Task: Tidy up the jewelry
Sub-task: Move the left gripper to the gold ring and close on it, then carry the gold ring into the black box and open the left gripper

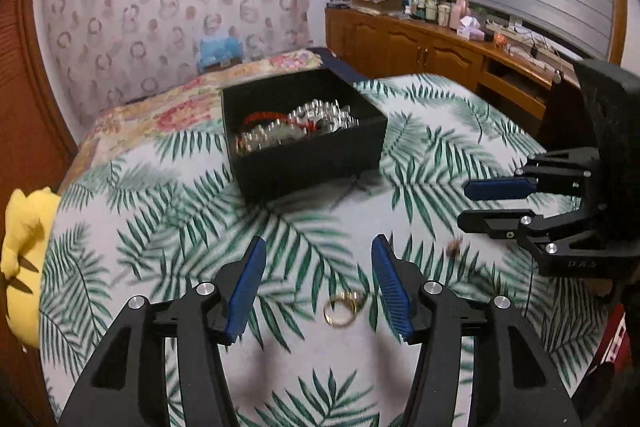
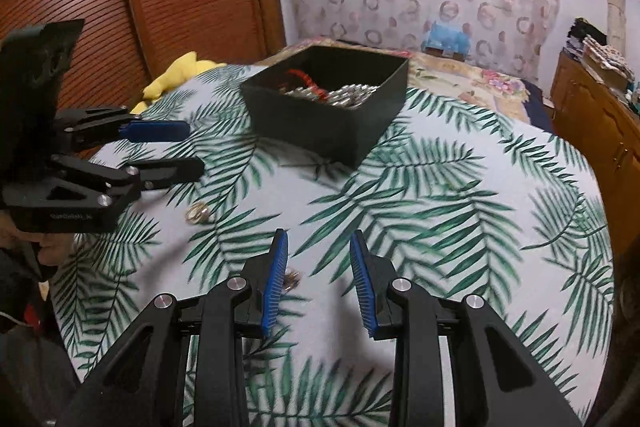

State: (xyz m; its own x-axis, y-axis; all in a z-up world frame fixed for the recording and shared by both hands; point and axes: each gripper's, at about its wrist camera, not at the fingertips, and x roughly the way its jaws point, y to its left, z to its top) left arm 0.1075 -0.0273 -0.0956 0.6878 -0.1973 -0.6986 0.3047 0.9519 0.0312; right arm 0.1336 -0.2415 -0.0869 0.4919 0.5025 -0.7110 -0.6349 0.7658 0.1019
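Blue-padded fingers of the left gripper [image 1: 319, 259] stand spread above gold rings [image 1: 341, 309] near the leaf-print table's [image 2: 460, 195] front edge. Right gripper [image 2: 319, 255], likewise spread, half-hides a blurred trinket [image 2: 292, 278]; the black jewelry box [image 1: 304, 159] sits toward the far edge.

The left gripper [image 1: 318, 247] is showing 2 matte black linkage arms with triangular cut-outs, each carrying a ribbed blue pad [image 1: 244, 291] and 2 round silver screws [image 1: 205, 287]. The right gripper [image 2: 319, 245] is wearing the same build: black arms, blue ribbed pads [image 2: 276, 283], silver screw heads [image 2: 237, 283]. In the right wrist view, small pale lettering is running along the left gripper's black body at 9 o'clock, too blurred to read. Faint embossed letters are sitting on the right gripper's body at 3 o'clock in the left wrist view.
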